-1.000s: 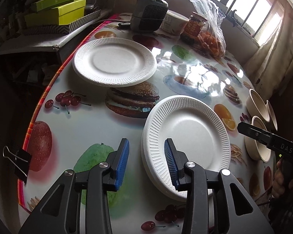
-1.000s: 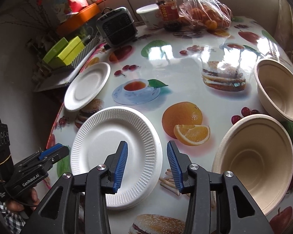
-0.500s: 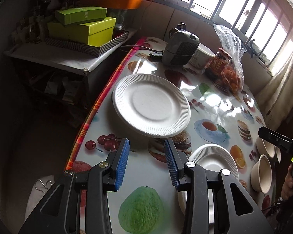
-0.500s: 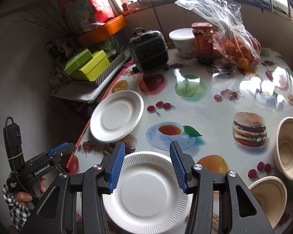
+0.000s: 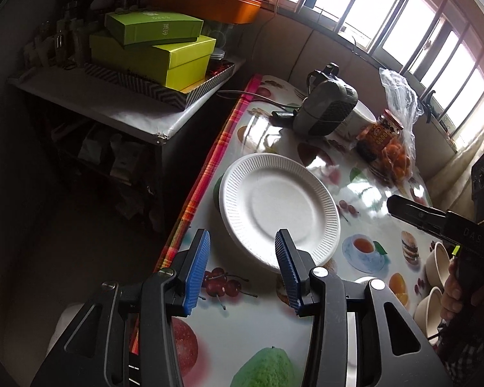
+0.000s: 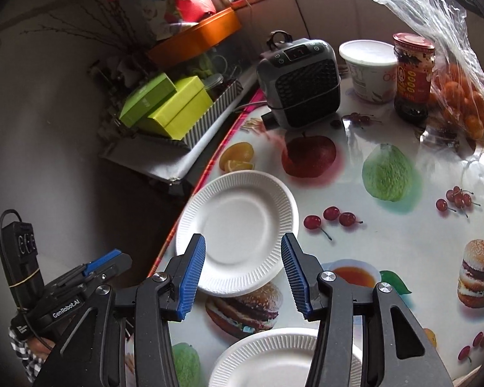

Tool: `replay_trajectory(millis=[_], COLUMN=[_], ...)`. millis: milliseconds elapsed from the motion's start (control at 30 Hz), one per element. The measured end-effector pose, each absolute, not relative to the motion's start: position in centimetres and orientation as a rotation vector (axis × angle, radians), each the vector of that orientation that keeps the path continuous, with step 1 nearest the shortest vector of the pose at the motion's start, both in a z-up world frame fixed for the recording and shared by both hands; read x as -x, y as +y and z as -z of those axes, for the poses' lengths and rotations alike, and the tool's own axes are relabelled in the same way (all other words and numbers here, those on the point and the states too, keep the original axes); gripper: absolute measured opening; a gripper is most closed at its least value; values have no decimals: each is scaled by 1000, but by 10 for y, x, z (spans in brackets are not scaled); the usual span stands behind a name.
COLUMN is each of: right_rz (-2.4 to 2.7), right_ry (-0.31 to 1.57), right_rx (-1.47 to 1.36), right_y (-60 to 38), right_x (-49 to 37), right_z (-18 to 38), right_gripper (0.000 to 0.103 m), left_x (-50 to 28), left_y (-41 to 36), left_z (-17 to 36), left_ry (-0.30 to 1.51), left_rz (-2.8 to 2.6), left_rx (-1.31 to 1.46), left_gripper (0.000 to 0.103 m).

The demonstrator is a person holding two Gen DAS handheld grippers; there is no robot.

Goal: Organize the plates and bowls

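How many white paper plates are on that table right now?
2. One plate lies near the table's left edge, ahead of both grippers. Another plate sits nearer, partly hidden under the right gripper; it may be a stack.

Open tablecloth is left around the plate; the far edge is crowded by heater, tub, jar.

Both grippers, left gripper and right gripper, have black frames, ribbed blue pads, silver screws; checked sleeve.
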State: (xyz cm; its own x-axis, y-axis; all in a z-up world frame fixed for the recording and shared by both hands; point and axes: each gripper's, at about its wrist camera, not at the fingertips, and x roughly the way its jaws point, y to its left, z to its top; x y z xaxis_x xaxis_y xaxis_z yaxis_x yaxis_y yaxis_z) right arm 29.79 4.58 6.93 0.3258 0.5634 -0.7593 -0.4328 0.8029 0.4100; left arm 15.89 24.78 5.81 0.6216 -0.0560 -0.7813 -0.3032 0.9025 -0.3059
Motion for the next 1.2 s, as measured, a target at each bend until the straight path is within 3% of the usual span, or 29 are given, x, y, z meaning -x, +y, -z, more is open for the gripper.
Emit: replay_trajectory(millis=[333,567,800,1200], right_rz=[-564,-562,-579,-583], right_ry=[1142,1188,1219,1247], right_rx=[-121,-113,-129,-148], right_y=[52,54,58,57], right_x=[-342,-354,-358,-359], right_z=[-28,-6,6,14], right_gripper=[48,34,31,23], left_x=[-192,-210,-219,-225], left_y=[271,272,268,263], left_z=[-23,-7,1,7], left_ry=[960,989,1010,1032], left_rz=[-194,-161,-158,-147], left_rx=[496,539,546,561], left_gripper=[44,43,43,27])
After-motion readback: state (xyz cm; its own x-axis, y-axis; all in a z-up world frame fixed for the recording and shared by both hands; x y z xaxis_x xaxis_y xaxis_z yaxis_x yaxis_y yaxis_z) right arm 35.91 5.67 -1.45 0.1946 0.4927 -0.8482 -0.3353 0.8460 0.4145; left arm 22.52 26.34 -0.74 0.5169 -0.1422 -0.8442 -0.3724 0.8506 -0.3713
